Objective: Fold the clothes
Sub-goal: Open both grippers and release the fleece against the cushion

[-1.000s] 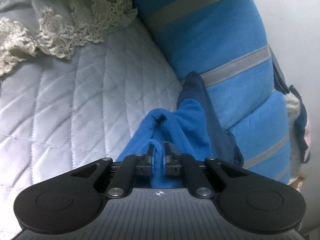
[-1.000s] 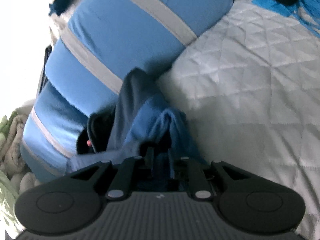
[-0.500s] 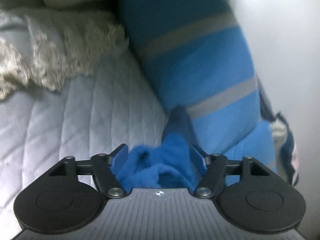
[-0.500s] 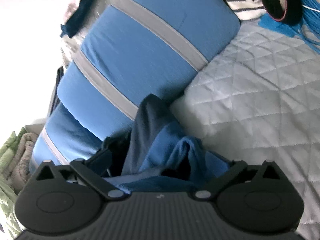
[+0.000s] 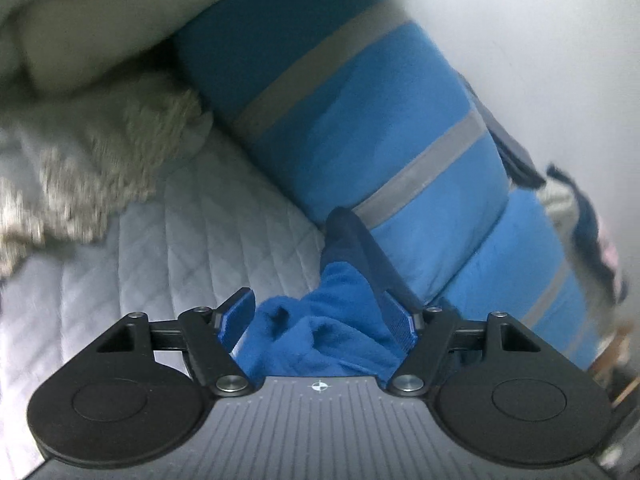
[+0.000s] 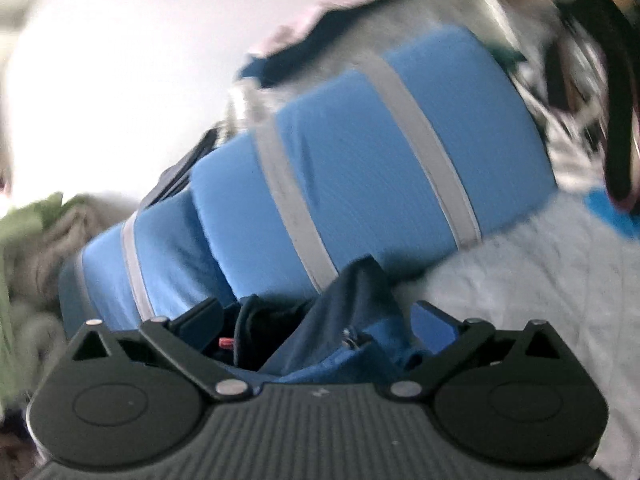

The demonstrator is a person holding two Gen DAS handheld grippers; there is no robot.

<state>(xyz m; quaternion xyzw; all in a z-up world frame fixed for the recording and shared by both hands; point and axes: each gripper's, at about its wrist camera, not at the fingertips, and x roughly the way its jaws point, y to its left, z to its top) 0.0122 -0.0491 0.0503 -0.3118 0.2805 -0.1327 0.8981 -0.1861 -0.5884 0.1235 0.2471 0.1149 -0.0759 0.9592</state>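
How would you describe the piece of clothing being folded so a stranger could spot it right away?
Find the big light-blue cushion with grey stripes standing along the grey quilted bed. At its foot, on the quilt, lies a bunched garment. Unlike the smooth striped cushion, it is fuzzy royal-blue fleece with a dark navy panel.

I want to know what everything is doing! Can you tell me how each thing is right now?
left gripper: open, fingers wide on either side of the fleece.
right gripper: open, not clamping anything.
blue fleece garment: crumpled, lying loose against the cushion.
blue striped cushion: leaning by the wall.
quilted bedcover: spread flat.
lace cloth: bunched, blurry.
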